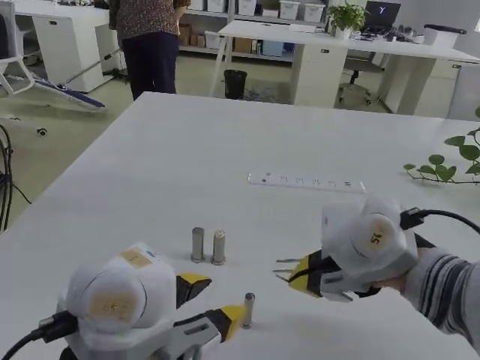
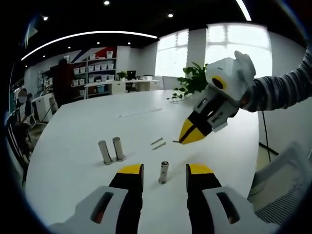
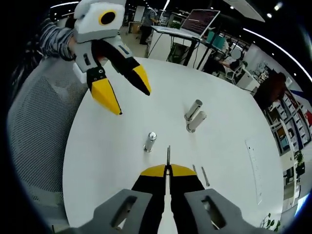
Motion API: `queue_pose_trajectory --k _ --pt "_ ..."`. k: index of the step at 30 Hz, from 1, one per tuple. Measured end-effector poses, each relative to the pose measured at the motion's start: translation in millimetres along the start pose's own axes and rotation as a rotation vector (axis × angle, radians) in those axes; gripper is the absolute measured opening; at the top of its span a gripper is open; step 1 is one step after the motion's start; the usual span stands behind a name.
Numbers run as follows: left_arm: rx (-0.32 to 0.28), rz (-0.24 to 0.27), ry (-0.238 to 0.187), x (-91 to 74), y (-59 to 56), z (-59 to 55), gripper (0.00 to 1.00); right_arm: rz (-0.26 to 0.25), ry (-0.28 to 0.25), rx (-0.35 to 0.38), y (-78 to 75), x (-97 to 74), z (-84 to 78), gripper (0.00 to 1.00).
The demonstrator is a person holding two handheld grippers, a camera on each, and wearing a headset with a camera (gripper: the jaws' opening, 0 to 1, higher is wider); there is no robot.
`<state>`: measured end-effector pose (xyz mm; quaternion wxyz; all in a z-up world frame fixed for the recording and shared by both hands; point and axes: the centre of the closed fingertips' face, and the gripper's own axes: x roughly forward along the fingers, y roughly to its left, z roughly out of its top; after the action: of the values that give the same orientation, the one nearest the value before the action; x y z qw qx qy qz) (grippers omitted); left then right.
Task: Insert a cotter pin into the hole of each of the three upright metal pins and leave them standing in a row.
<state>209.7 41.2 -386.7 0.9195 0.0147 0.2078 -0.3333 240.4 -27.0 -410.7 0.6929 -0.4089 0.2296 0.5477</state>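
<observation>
Nearest us, our left tool hangs released over the worktop, its jaws spread. Two metal pins stand upright beyond it, just beside each other. A third metal pin stands between the left tool's yellow tips, touching neither. Our right tool is clenched on a cotter pin; two loose cotter pins lie near it.
</observation>
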Motion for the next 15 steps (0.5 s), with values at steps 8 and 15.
queue_pose_trajectory --k 8,15 --pt "-0.115 -0.055 -0.018 4.7 -11.4 5.3 0.22 -0.027 -0.015 -0.199 19.1 -7.6 17.6 0.0" --pt "-0.205 -0.092 -0.001 8.2 -22.7 2.0 0.2 -0.03 -0.023 -0.287 35.4 -11.5 27.1 0.0"
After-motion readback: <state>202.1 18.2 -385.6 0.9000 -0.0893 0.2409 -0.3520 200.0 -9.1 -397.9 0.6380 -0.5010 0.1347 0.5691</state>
